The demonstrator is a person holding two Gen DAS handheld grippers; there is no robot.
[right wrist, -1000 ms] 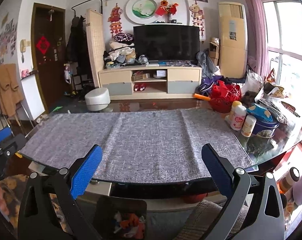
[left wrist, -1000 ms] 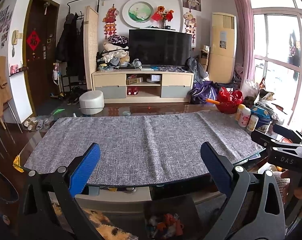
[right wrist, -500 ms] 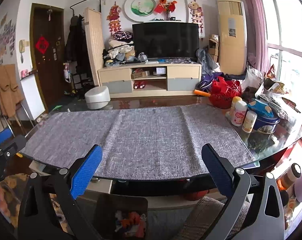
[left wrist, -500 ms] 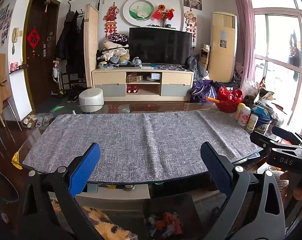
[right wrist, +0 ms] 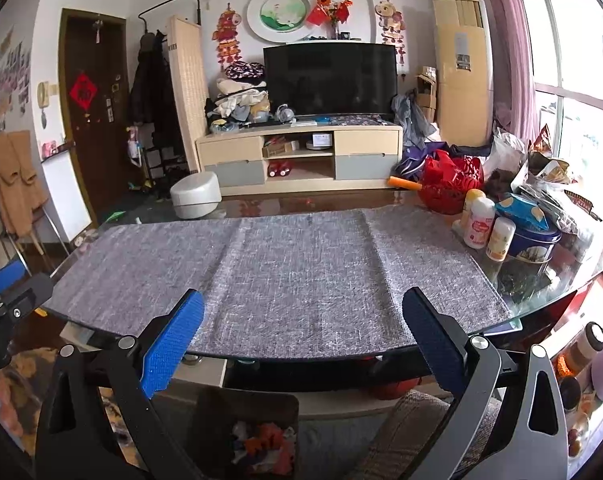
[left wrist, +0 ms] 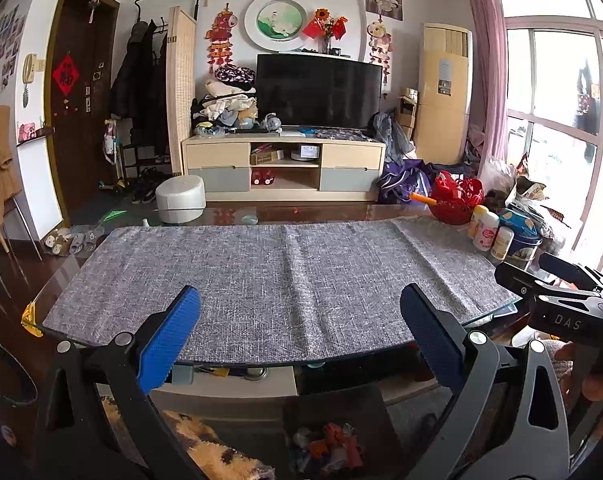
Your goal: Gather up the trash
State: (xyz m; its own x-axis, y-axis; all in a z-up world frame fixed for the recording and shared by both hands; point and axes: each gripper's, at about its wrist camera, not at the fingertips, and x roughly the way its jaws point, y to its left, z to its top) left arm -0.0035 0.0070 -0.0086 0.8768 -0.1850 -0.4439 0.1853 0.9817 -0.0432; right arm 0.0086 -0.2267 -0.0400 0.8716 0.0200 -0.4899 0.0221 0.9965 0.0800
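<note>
While both grippers hang over the near edge of the glass table (left wrist: 385, 210) with nothing between their blue pads, the job looks to be either at its very start or close to done: the grey cloth (left wrist: 277, 280) across the middle of each frame lies bare, and the only thing that reads as collected rubbish is the crumpled, colourful scraps in a dark bin (right wrist: 247, 412) low in the frame, below the table edge, seen in the left view at (left wrist: 333, 420) too. The left gripper (left wrist: 299, 330) has its jaws spread wide and empty; the right gripper (right wrist: 301, 332) likewise stands parted, holding nothing, its black body also showing at the right edge of the left view. If more is to be gathered, I judge the likeliest candidates sit at the right of the frame, where bottles (right wrist: 479, 222), a blue tin (right wrist: 535, 242) and crinkled wrappers (right wrist: 549, 176) crowd beside a red basket (right wrist: 451, 190); the next move would call for swinging a gripper that way and picking out actual litter from things kept. As for writing, the letters "DAS" show on the right gripper's body in the left view, and a red diamond with a Chinese character (left wrist: 66, 77) hangs on the door at upper left; the bottle labels are too small to read.
</note>
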